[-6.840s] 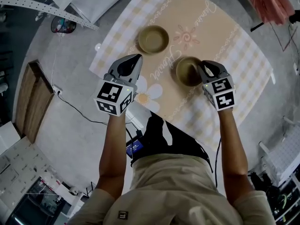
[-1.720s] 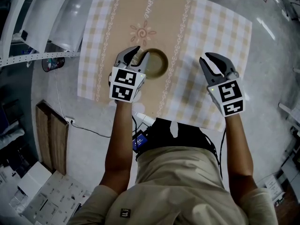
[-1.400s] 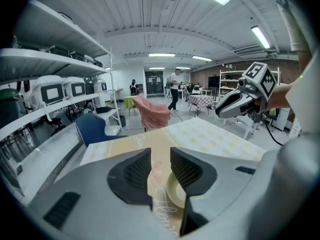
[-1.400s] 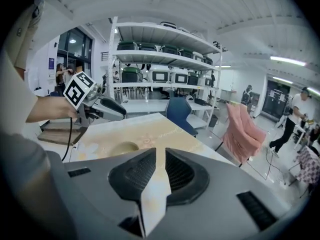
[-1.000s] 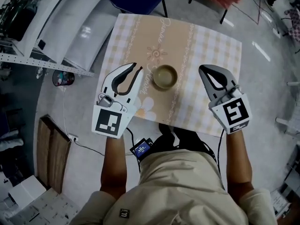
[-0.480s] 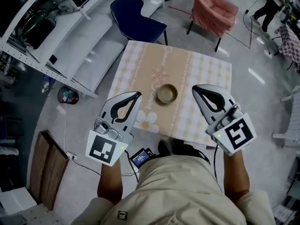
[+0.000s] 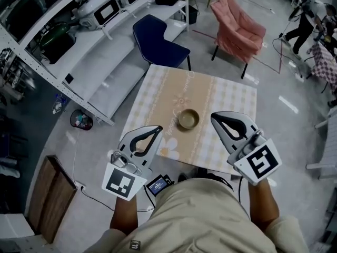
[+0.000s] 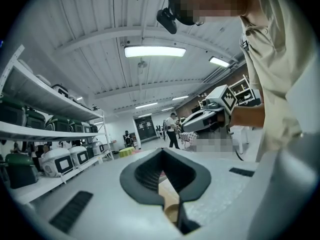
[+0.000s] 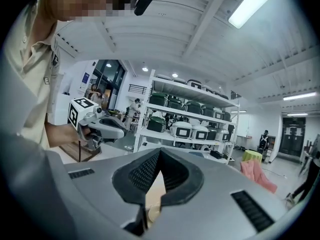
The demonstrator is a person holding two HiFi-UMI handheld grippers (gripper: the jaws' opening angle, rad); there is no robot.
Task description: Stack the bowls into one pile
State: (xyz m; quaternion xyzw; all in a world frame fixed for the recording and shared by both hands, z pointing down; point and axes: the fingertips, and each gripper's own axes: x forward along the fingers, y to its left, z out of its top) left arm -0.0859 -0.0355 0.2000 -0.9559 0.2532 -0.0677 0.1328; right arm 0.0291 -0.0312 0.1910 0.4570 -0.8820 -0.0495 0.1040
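Bowls [image 7: 188, 119] sit released: the left hand-held gripper [image 7: 157, 129] and right hand-held gripper [image 7: 214, 117] are closed, empty, and have drawn back up off the counter [image 7: 234, 141]. One pile at its middle suggests the task is done; from above its count is unreadable.

Olive-tan bowls [image 7: 188, 119] on beige, cream-checked tablecloth [image 7: 229, 96]

The bowls [image 7: 188, 119] are noted as a single round olive-tan form, set upright with mouth up near the middle of the cloth-covered bench [image 7: 234, 96], on its tan centre band; separate nested layers cannot be made out from above.
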